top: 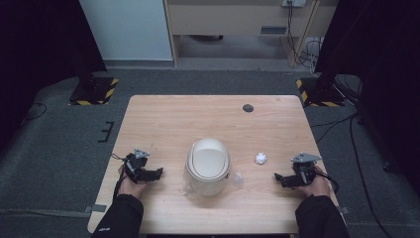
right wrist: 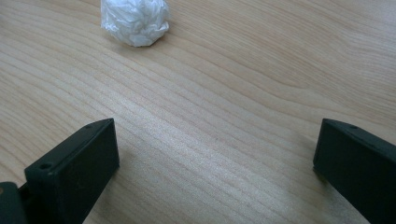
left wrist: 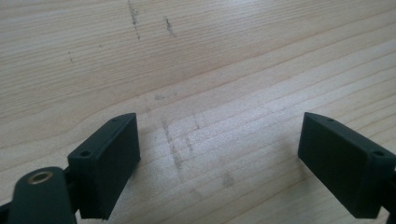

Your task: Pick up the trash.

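From the high view, a pale wood-grain counter (top: 163,119) with rounded corners stands on dark grey carpet, with black curtains at both sides and a light wall panel at twelve o'clock. At its centre sits a smooth, cream, dome-shaped lidded container (top: 208,166); a scrap of clear crinkled plastic (top: 238,179) lies just beside it at four o'clock, and a crumpled white paper ball (top: 260,158) rests at three o'clock, near the right hand-held gripper (top: 285,179). The left hand-held gripper (top: 154,173) lies at nine o'clock of the container, well apart from it. A small dark round disc (top: 248,107) sits towards the far edge. In the left gripper view the matte black, blocky jaws stand wide apart over bare, faintly scuffed wood. In the right gripper view the jaws are likewise spread wide with nothing between them, and the wrinkled paper ball (right wrist: 135,21) lies at eleven o'clock ahead of them.
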Demonstrator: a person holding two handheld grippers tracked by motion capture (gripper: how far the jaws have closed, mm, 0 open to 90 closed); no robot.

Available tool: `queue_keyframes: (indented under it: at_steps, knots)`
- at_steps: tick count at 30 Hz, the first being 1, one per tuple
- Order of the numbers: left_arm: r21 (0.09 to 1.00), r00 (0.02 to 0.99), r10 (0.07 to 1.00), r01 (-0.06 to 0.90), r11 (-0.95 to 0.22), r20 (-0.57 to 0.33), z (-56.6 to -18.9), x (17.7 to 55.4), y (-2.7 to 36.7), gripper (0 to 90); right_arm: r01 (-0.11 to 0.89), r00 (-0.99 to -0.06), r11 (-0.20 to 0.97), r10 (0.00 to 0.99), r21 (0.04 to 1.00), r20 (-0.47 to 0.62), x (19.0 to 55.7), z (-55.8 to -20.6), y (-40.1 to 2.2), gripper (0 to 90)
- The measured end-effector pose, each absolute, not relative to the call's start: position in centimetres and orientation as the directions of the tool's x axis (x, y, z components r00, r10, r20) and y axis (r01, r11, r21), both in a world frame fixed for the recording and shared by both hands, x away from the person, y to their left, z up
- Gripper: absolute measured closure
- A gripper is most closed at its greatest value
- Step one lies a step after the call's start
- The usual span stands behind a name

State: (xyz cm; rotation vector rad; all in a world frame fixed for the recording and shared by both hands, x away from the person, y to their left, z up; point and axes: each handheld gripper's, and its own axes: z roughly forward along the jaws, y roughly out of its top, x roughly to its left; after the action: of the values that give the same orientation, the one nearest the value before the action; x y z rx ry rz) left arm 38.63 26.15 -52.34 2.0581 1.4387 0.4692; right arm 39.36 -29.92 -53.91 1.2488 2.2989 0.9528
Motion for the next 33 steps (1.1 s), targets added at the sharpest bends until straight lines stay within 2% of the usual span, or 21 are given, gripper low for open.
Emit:
queue_keyframes:
  at_steps: [6,19,24,33]
  knots:
    - [0.661,0.351,0.934,0.718,-0.22,-0.069,-51.4,38.4,26.0,13.3,0.597,-0.546,0.384,0.838,0.705,0.006,39.4,-53.9,-29.9,0.4]
    - [0.795,0.342,0.934,0.593,-0.128,-0.104,-47.9,36.8,25.2,13.3,0.598,-0.543,0.381,0.84,0.705,0.007,39.4,-53.9,-29.9,0.5]
    - [0.826,0.349,0.935,0.544,-0.146,-0.064,-46.9,36.5,25.0,12.7,0.598,-0.543,0.381,0.84,0.705,0.007,39.4,-53.9,-29.9,0.4]
    - [0.868,0.337,0.939,0.485,-0.105,-0.075,-45.4,35.8,25.0,10.9,0.6,-0.541,0.378,0.841,0.705,0.009,39.4,-53.9,-29.8,0.4]
